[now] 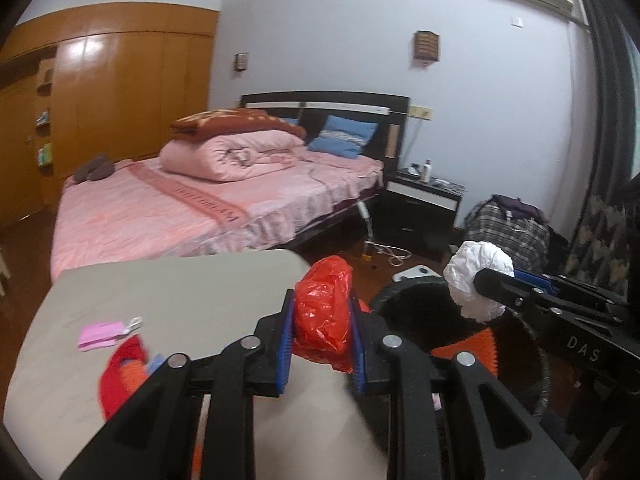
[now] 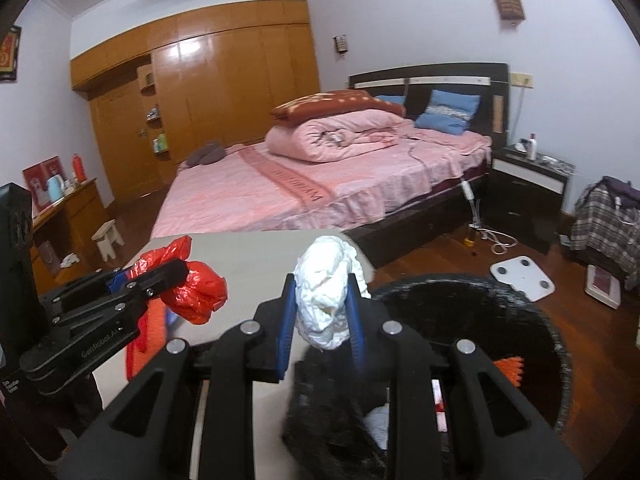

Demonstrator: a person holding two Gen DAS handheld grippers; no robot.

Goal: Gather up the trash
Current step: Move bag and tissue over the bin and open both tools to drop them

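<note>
My left gripper (image 1: 322, 308) is shut on a crumpled red plastic bag (image 1: 324, 316), held above the right edge of the grey table (image 1: 180, 292). My right gripper (image 2: 322, 286) is shut on a crumpled white paper wad (image 2: 326, 300), held near the rim of the black trash bin (image 2: 532, 300). In the left wrist view the white wad (image 1: 476, 276) hangs over the bin (image 1: 404, 308). In the right wrist view the red bag (image 2: 196, 288) shows at the left, over the table (image 2: 256, 256). A pink paper scrap (image 1: 100, 335) and a red wrapper (image 1: 124, 376) lie on the table.
An orange piece (image 2: 510, 368) lies inside the bin. Behind the table stands a bed (image 1: 180, 208) with pink bedding, a black nightstand (image 1: 424, 204) and a plaid bag (image 1: 508, 232). A white scale (image 2: 522, 274) lies on the wooden floor. A small stool (image 2: 107, 238) stands at the left.
</note>
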